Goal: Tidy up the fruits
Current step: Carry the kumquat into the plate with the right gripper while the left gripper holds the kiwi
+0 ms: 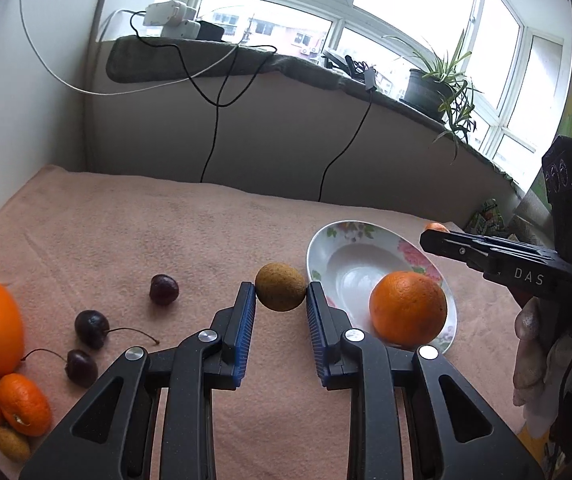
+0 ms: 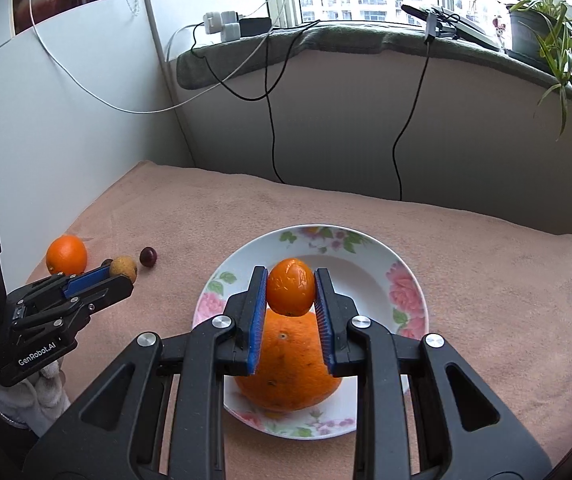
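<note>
My right gripper (image 2: pixel 290 294) pinches a small glossy orange kumquat (image 2: pixel 290 286) above the floral white ceramic plate (image 2: pixel 407 276), over its big round orange (image 2: pixel 287 364). Left gripper (image 1: pixel 280 294) clamps a brown round longan (image 1: pixel 280 287) beside the plate. Risk: a dropped kumquat could bounce off the orange.

White letters "DAS" stand on the black side of the right tool (image 1: pixel 435 235), seen from the left wrist. "GenRobot.AI" is printed in white on the left tool (image 2: pixel 120 271) body.
</note>
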### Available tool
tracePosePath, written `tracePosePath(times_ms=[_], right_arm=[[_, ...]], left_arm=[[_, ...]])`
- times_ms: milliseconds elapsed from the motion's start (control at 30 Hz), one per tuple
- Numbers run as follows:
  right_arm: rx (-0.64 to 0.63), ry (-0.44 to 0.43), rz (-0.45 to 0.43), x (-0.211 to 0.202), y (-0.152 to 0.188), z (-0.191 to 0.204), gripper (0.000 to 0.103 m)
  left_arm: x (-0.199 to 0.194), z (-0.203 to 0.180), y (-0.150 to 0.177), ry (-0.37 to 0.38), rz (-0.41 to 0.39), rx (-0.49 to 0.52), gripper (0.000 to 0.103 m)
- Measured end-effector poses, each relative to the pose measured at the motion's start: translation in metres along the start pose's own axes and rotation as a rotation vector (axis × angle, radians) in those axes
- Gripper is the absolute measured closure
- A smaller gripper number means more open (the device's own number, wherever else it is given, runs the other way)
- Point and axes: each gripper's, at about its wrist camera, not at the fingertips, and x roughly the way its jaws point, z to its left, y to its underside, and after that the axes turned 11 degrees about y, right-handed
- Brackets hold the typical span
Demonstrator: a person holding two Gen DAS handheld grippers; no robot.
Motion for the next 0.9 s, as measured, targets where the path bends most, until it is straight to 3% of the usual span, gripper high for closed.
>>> tracePosePath(times_ms=[500,900], right_arm=[[0.094,0.042,0.077,0.031,0.007,-0.049,0.079],[0.101,0.046,0.108,0.042,0.009,-0.054,0.079]], left_arm=[[0.062,-0.024,-0.02,0.044,0.09,0.043,0.078],[0.073,-0.029,-0.026,0.042,0.115,0.077,0.078]])
